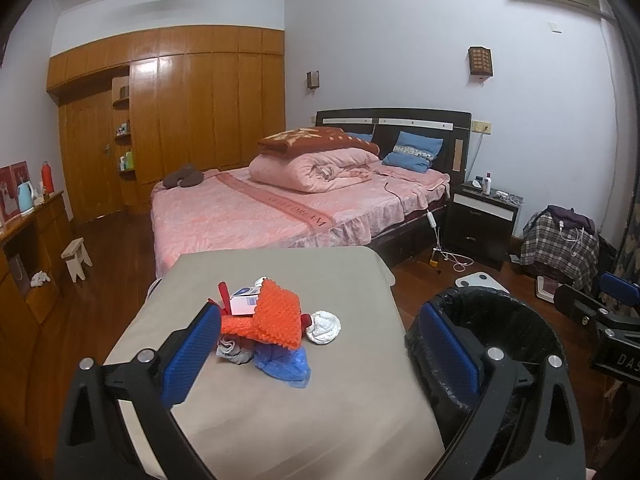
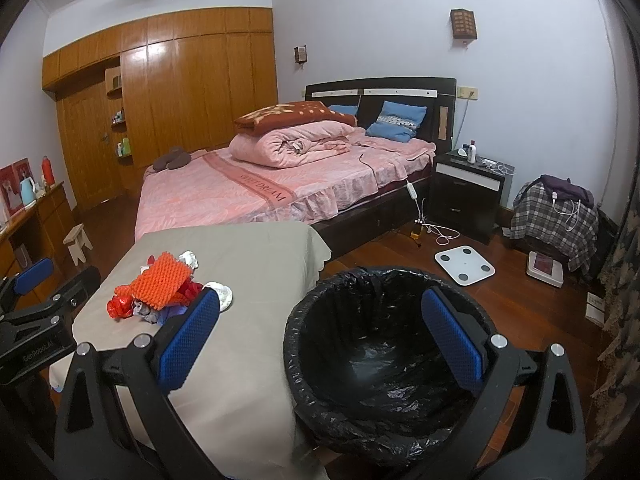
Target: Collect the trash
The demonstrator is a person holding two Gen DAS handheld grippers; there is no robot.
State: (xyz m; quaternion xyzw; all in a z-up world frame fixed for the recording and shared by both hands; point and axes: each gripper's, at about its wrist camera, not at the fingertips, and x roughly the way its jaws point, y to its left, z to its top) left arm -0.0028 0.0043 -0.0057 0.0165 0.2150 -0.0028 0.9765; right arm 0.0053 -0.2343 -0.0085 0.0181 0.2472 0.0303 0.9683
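Both grippers are wide open and empty, left gripper (image 1: 320, 344) hovering at the trash pile (image 1: 276, 320) on the counter (image 1: 280, 420), so I'd pinch the orange wrap (image 1: 278, 316) first, then swing it right to the bin (image 2: 384, 360).

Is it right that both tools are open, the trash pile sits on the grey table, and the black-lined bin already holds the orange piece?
Not quite: the bin is empty in the right wrist view. The orange piece still lies on the pile on the table.
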